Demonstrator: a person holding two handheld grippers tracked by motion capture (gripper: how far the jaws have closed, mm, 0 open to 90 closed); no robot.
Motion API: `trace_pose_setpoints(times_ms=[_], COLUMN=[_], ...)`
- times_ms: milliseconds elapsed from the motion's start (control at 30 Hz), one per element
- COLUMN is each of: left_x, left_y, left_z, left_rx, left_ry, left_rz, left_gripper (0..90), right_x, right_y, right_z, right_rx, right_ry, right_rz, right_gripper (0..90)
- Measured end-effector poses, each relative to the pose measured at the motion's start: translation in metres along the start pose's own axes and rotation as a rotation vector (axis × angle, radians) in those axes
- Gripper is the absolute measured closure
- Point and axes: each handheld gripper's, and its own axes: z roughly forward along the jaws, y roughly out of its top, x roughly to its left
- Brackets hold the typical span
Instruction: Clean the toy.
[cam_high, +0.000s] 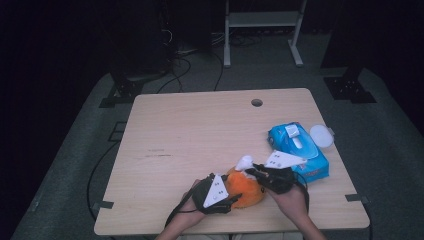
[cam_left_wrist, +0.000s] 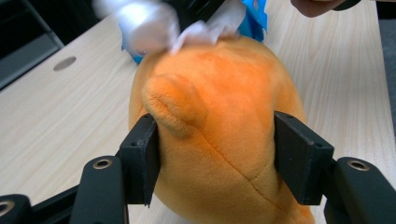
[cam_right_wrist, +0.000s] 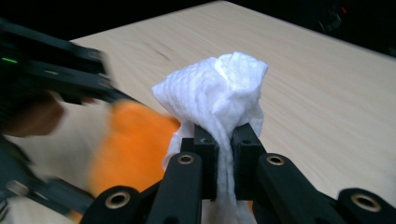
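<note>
Left gripper (cam_left_wrist: 217, 158): jaws part-way apart, one black pad on each flank of the orange plush toy (cam_left_wrist: 219, 126); the pads touch the fabric and dent it slightly, so the toy is clamped.
Right gripper (cam_right_wrist: 224, 154): jaws nearly together, pinching a crumpled white wipe (cam_right_wrist: 219, 88) that stands up above the pads and hangs down between them.
Wipe and toy: in the left gripper view the wipe lies on the top of the toy, touching it; that part is blurred, so how firmly it presses I cannot tell.
Toy's place: on the near edge of the table (cam_high: 200, 130), between the two hands, held from the left and met from the right.
Surface: pale wood tabletop with a round cable hole (cam_high: 257, 102) near the far edge.
On the right of the table: a blue wipes pack (cam_high: 299, 150), just beyond the right gripper; a white round lid (cam_high: 321, 135) beside it.
Room: dark; grey floor, black cables, a white metal frame (cam_high: 262, 30) behind.
Count: two grippers, one toy, one wipe, one pack, one lid.
</note>
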Motion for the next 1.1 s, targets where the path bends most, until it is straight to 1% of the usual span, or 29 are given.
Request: trace_pose_setpoints(times_ms=[33,67,100,133,167,200,233,267,300,333,367,400,433,467,500,533,600,667,733,767,833,900,933,1000,1033,1067,1100], left_x=[0.002,0.003,0.005,0.007,0.009,0.011,0.012,0.012,0.012,0.01,0.008,0.008,0.01,0.011,0.012,0.014,0.017,0.021,0.025,0.027,0.031,0.035,0.036,0.036,0.036,0.036,0.036], left_y=[-0.001,-0.001,-0.001,0.001,0.003,0.004,0.006,0.008,0.009,0.01,0.008,0.006,0.004,0.003,0.002,0.001,-0.002,-0.006,-0.009,-0.011,-0.015,-0.018,-0.018,-0.019,-0.018,-0.018,-0.018], left_z=[-0.001,-0.001,-0.001,-0.002,-0.004,-0.006,-0.008,-0.01,-0.011,-0.011,-0.009,-0.008,-0.008,-0.008,-0.007,-0.007,-0.007,-0.009,-0.01,-0.011,-0.012,-0.014,-0.014,-0.014,-0.013,-0.013,-0.012], left_rx=[-0.001,-0.006,-0.01,-0.015,-0.022,-0.05,-0.082,-0.105,-0.106,-0.088,-0.067,-0.061,-0.06,-0.057,-0.053,-0.046,-0.039,-0.024,-0.02,-0.014,-0.006,-0.004,-0.001,-0.001,0.0,-0.003,-0.003], left_ry=[-0.005,-0.011,-0.019,-0.023,-0.02,-0.011,-0.006,-0.001,0.001,-0.003,0.004,0.003,-0.004,-0.001,0.003,0.004,0.011,0.017,0.021,0.021,0.023,0.017,0.016,0.016,0.016,0.016,0.015], left_rz=[-0.011,-0.019,-0.032,-0.051,-0.066,-0.076,-0.081,-0.077,-0.063,-0.042,-0.02,-0.019,-0.032,-0.03,-0.034,-0.036,-0.051,-0.053,-0.072,-0.076,-0.09,-0.105,-0.108,-0.111,-0.109,-0.115,-0.114], left_gripper=[38.2,37.8,35.9,31.5,26.5,21.8,20.0,20.0,22.2,28.5,33.0,35.7,37.5,38.8,39.1,39.7,40.2,40.9,41.3,41.6,41.9,42.1,42.1,42.3,42.3,42.4,42.3], right_x=[-0.006,-0.011,-0.014,-0.014,-0.012,-0.008,-0.004,0.0,0.005,0.01,0.013,0.015,0.014,0.01,0.007,0.003,-0.005,-0.011,-0.01,-0.006,0.005,0.014,0.015,0.012,0.008,0.004,0.001], right_y=[-0.004,-0.007,-0.009,-0.01,-0.01,-0.01,-0.009,-0.007,-0.005,-0.003,-0.001,0.0,-0.001,-0.003,-0.004,-0.006,-0.011,-0.016,-0.015,-0.013,-0.008,-0.005,-0.005,-0.007,-0.009,-0.011,-0.013], right_z=[-0.002,-0.004,-0.006,-0.005,-0.003,0.0,0.002,0.004,0.005,0.007,0.008,0.008,0.008,0.008,0.007,0.007,0.005,0.002,0.0,-0.001,-0.001,0.0,0.001,0.001,0.001,0.001,0.001], right_rx=[0.006,0.012,0.014,0.009,0.008,0.007,-0.002,-0.015,-0.019,-0.023,-0.024,-0.018,-0.017,-0.014,-0.013,-0.008,0.009,0.016,0.008,-0.006,-0.025,-0.029,-0.03,-0.024,-0.02,-0.005,0.001], right_ry=[-0.018,-0.025,-0.015,-0.007,-0.006,-0.006,0.005,0.023,0.036,0.041,0.039,0.035,0.036,0.039,0.037,0.026,-0.008,-0.024,-0.025,-0.013,0.008,0.031,0.031,0.033,0.025,0.003,0.0], right_rz=[0.019,0.034,0.06,0.073,0.068,0.055,0.046,0.041,0.037,0.016,-0.004,-0.018,-0.015,0.002,0.009,0.012,0.022,0.046,0.039,0.034,-0.009,-0.038,-0.047,-0.034,-0.029,-0.028,-0.024], right_gripper=[83.0,83.0,82.9,83.0,83.0,82.9,82.9,82.9,82.9,82.9,82.9,82.8,82.9,82.9,82.8,82.9,82.9,82.8,82.8,82.8,82.7,82.8,82.8,82.8,82.8,82.8,82.8])
